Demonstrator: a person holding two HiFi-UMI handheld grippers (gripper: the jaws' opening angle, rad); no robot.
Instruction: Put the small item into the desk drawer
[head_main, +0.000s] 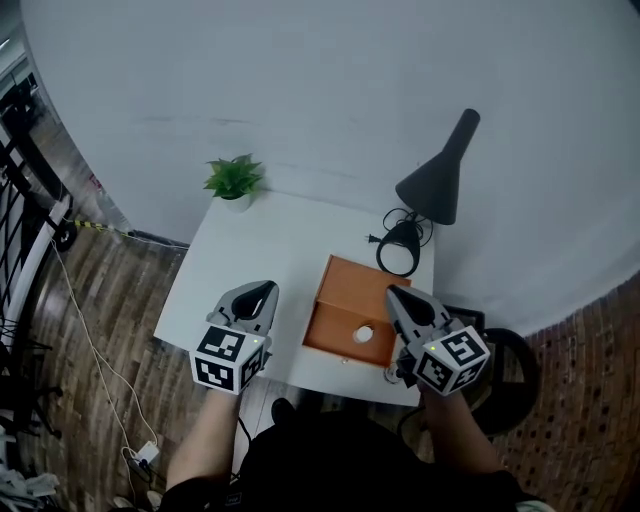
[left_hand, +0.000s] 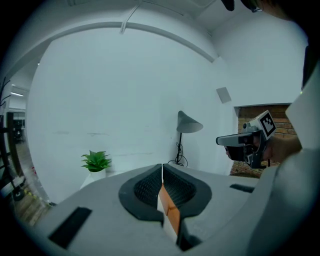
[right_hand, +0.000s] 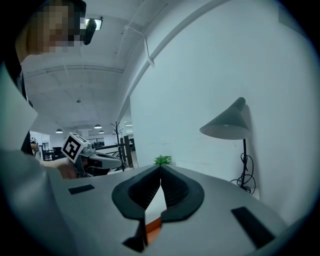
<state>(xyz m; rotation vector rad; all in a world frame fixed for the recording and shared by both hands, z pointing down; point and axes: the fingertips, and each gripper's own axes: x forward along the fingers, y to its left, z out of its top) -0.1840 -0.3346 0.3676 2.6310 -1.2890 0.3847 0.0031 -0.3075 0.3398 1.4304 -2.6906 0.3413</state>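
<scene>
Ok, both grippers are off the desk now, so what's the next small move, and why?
Probably open the right gripper's fingers and lower it toward the round pull on the front of the orange drawer box. Both it and the left gripper are shut on nothing, the drawer looks closed, and the right one hangs nearest it. I can't clearly make out the small item.

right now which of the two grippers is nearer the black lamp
The right gripper, at the orange drawer box's right edge, close to the lamp. The left gripper hangs over white desk, on the plant's side.
</scene>
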